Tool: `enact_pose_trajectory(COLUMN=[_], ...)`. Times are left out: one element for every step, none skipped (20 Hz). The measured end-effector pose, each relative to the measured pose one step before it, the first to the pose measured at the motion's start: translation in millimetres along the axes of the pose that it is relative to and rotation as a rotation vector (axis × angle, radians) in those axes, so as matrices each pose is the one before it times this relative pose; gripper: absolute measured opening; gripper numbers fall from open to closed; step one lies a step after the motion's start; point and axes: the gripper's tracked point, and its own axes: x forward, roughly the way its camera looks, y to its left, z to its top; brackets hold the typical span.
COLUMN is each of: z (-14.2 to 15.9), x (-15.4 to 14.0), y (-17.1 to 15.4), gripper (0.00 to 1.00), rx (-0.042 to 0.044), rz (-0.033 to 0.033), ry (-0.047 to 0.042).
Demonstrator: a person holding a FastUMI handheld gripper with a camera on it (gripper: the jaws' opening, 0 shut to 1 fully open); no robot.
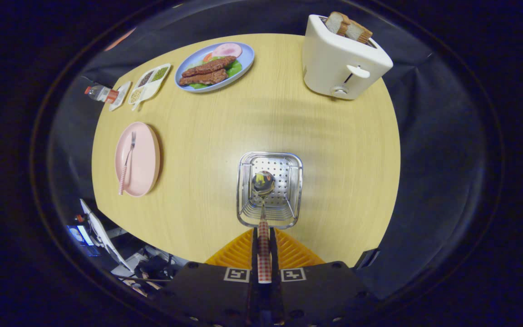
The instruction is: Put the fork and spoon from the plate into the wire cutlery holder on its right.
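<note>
Items on the round wooden worktop (pixel 288 122): one spoon (pixel 263 200), one fork (pixel 128 160), one pink plate (pixel 145 159), one wire cutlery holder (pixel 269 190), one white toaster (pixel 341 56), one blue plate of food (pixel 214 66), one white divided dish (pixel 149 83); one small bottle (pixel 100 93) lies at the far left edge. The tongs (pixel 264 254) are closed on the spoon's red-and-white checked handle, both orange fingers (pixel 239 254) pressed against it. The spoon's polished metal bowl hangs over the holder's perforated base, near the worktop's near edge. The fork, with a matching checked handle, lies lengthwise on the pink plate by the left edge, tines pointing away. The toaster, at the far right edge, holds two bread slices.
</note>
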Motion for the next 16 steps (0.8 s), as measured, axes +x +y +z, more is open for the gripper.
enact_pose_trajectory(z=[0.49, 2.95, 1.72, 3.64, 1.41, 2.68, 1.57, 3.29, 3.86, 6.07, 3.28, 3.23, 1.93, 3.00, 3.08, 2.32], x=[0.65, -0.43, -0.22, -1.07, -1.40, -0.78, -1.57, -1.47, -2.49, -1.90, -1.28, -1.17, -0.61, -0.42, 0.45, -0.07], y=[-0.39, -0.27, -0.55, 0.63, 0.73, 2.73, 1.34, 2.27, 3.79, 4.60, 4.51, 5.37, 7.66, 4.96, 4.95, 6.33], gripper=[0.10, 0.10, 0.10, 0.10, 0.11, 0.12, 0.10, 0.09, 0.13, 0.17, 0.29, 0.35, 0.48, 0.62, 0.83, 0.87], rx=[0.00039, 0.00171, 0.00350, 0.00493, -0.00016, -0.00193, -0.00187, 0.00479, 0.00065, -0.00145, 0.00540, 0.01188, 0.00582, -0.00100, -0.00338, -0.00333], rz=[-0.00165, -0.00218, -0.00093, 0.00023, 0.00126, 0.00665, 0.00083, 0.00526, 0.00475, 0.00674, 0.00080, 0.00407, 0.00908, -0.00568, -0.00424, -0.00627], ry=[-0.00147, -0.00911, -0.01553, -0.01892, -0.01633, -0.01397, -0.01379, -0.02043, -0.02965, -0.03916, -0.02900, -0.02438, -0.02237, -0.02480, -0.03105, -0.02379])
